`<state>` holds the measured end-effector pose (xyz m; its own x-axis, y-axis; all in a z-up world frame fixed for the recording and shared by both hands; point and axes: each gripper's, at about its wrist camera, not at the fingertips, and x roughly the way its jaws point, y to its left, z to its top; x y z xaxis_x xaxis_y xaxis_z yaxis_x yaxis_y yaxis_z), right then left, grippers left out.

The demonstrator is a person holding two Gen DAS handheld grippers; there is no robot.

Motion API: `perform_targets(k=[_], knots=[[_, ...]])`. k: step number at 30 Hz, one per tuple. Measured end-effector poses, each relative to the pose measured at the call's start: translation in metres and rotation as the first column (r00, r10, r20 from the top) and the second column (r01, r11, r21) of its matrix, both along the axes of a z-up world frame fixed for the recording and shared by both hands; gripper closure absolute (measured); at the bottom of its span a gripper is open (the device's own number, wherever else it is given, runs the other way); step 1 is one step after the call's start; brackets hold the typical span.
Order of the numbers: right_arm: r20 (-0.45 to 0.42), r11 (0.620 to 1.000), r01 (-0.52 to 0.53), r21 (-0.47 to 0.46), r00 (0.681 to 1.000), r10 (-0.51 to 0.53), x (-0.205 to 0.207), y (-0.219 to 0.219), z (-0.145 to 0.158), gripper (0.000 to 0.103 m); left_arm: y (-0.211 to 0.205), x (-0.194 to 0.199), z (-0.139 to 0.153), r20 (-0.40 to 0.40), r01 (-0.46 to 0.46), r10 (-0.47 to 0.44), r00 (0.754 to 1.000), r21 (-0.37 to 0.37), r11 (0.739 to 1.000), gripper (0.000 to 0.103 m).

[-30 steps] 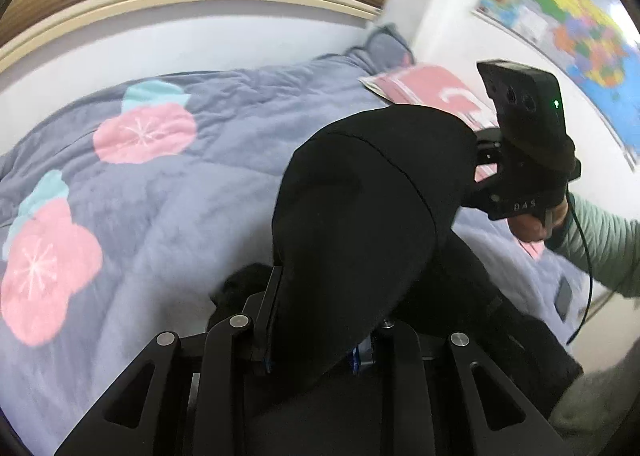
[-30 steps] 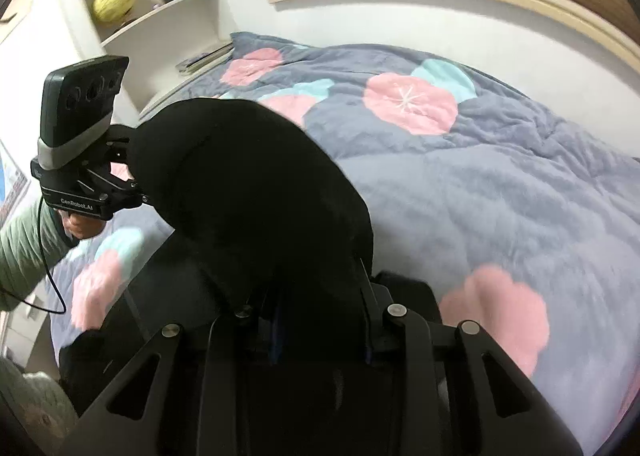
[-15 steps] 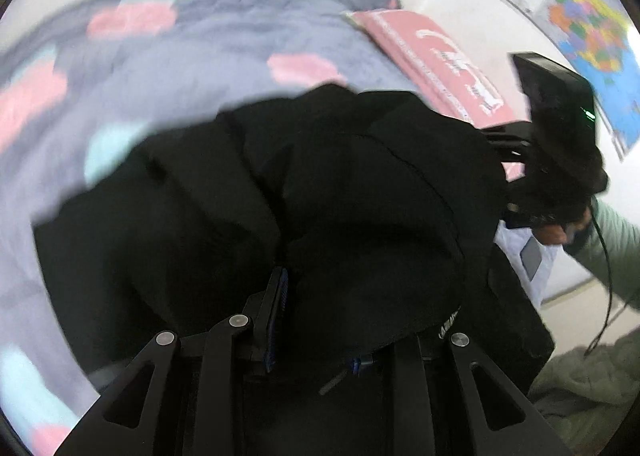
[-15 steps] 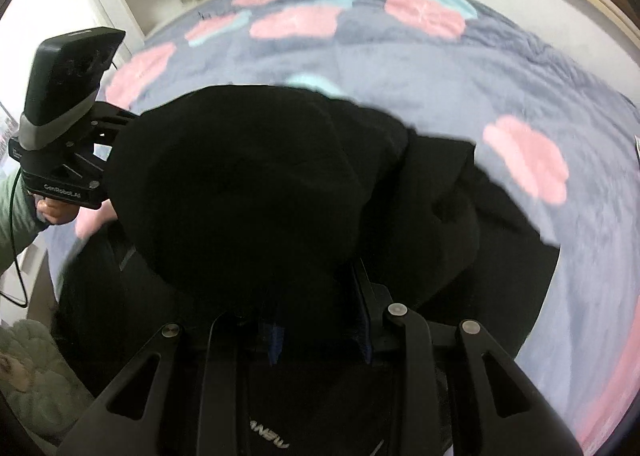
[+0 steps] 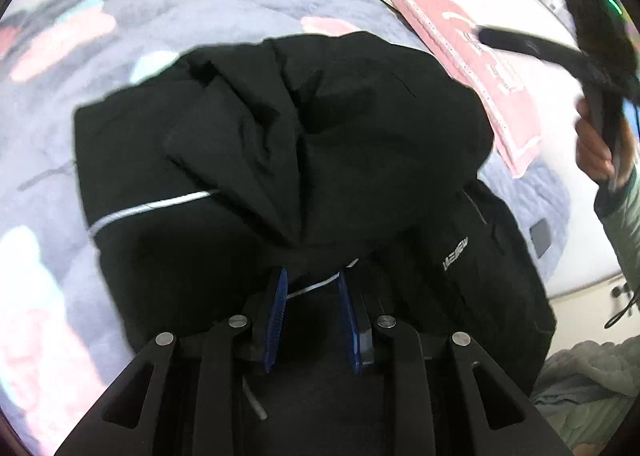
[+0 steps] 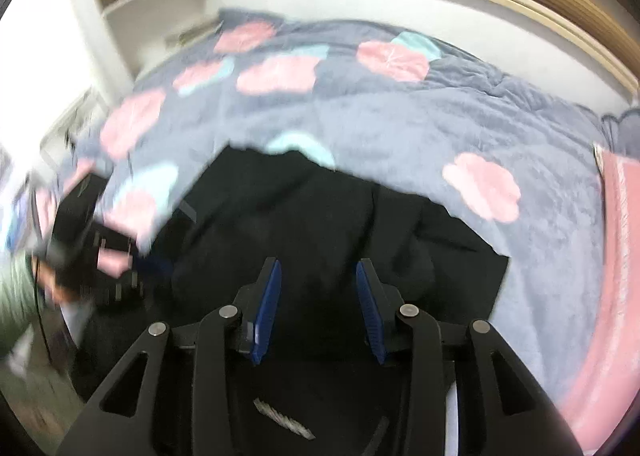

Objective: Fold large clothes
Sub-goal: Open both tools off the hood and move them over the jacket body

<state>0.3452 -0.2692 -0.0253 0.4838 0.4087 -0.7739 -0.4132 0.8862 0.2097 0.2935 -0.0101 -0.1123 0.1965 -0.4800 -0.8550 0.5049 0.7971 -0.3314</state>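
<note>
Black jacket lies mid-frame on the floral duvet. Left gripper is clamped on its hem w/ the white cord. Right gripper has just been opening, pads off the fabric.

The black jacket is smooth, dull cloth with a thin shiny silver stripe. The grey blanket looks soft and fuzzy. The gripper pads are blue bumpy plastic.
</note>
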Motion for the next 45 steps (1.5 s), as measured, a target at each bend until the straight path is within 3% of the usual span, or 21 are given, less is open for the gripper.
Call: perform_targets(k=[2, 4, 7, 10, 13, 17, 20, 26, 31, 35, 37, 40, 43, 45], knots=[[-0.055, 0.999, 0.036, 0.040, 0.998, -0.034, 0.015, 0.011, -0.014, 0.061, 0.004, -0.001, 0.024, 0.040, -0.003, 0.005, 0.999, -0.034, 0.999, 0.076], [-0.098, 0.997, 0.060, 0.051, 0.994, -0.054, 0.021, 0.018, -0.029, 0.061, 0.007, 0.000, 0.060, 0.118, -0.020, 0.035, 0.992, -0.129, 0.991, 0.076], [-0.155, 0.993, 0.089, 0.083, 0.985, -0.075, 0.015, 0.024, -0.048, 0.061, 0.005, 0.020, 0.092, 0.167, -0.048, 0.095, 0.981, -0.263, 0.964, 0.059], [-0.173, 0.992, 0.096, 0.084, 0.982, -0.080, 0.009, 0.025, -0.059, 0.061, -0.011, 0.050, 0.086, 0.132, -0.084, 0.134, 0.982, -0.330, 0.940, 0.053], [-0.230, 0.992, 0.093, 0.088, 0.971, -0.070, 0.005, 0.025, -0.079, 0.061, -0.033, 0.072, 0.041, 0.015, -0.129, 0.139, 0.990, -0.280, 0.951, 0.054], [-0.292, 0.996, 0.070, 0.052, 0.955, -0.052, -0.003, 0.030, -0.113, 0.061, -0.051, 0.065, -0.029, -0.113, -0.147, 0.138, 0.984, -0.077, 0.986, 0.054], [-0.342, 0.997, 0.066, 0.028, 0.938, -0.052, -0.010, 0.034, -0.143, 0.061, -0.049, 0.059, -0.056, -0.151, -0.181, 0.169, 0.974, -0.071, 0.981, 0.054], [-0.330, 0.991, 0.128, 0.044, 0.938, -0.106, -0.018, 0.033, -0.158, 0.061, -0.048, 0.044, -0.051, -0.108, -0.164, 0.157, 0.982, -0.062, 0.985, 0.054], [-0.285, 0.995, 0.093, 0.037, 0.955, -0.079, -0.042, 0.023, -0.129, 0.053, -0.027, 0.010, -0.007, -0.049, -0.137, 0.131, 0.990, -0.169, 0.976, 0.054], [-0.234, 0.997, 0.064, 0.049, 0.971, -0.051, -0.058, 0.023, -0.099, 0.048, -0.033, -0.012, 0.019, 0.025, -0.047, 0.052, 0.998, -0.174, 0.984, 0.053], [-0.173, 0.998, 0.050, 0.041, 0.984, -0.042, -0.061, 0.034, -0.091, 0.047, -0.033, -0.015, 0.015, 0.056, -0.050, 0.058, 0.997, -0.134, 0.990, 0.053], [-0.156, 0.999, 0.043, 0.003, 0.987, -0.042, -0.058, 0.046, -0.101, 0.047, -0.031, -0.004, -0.021, -0.002, -0.100, 0.100, 0.995, -0.115, 0.988, 0.053], [-0.199, 0.995, 0.043, -0.090, 0.978, -0.060, -0.053, 0.057, -0.142, 0.047, -0.026, 0.001, -0.055, -0.050, -0.147, 0.142, 0.989, -0.115, 0.982, 0.053], [-0.206, 0.995, 0.061, -0.082, 0.976, -0.077, -0.052, 0.055, -0.156, 0.047, -0.031, 0.001, -0.064, -0.038, -0.158, 0.155, 0.987, -0.096, 0.983, 0.053]])
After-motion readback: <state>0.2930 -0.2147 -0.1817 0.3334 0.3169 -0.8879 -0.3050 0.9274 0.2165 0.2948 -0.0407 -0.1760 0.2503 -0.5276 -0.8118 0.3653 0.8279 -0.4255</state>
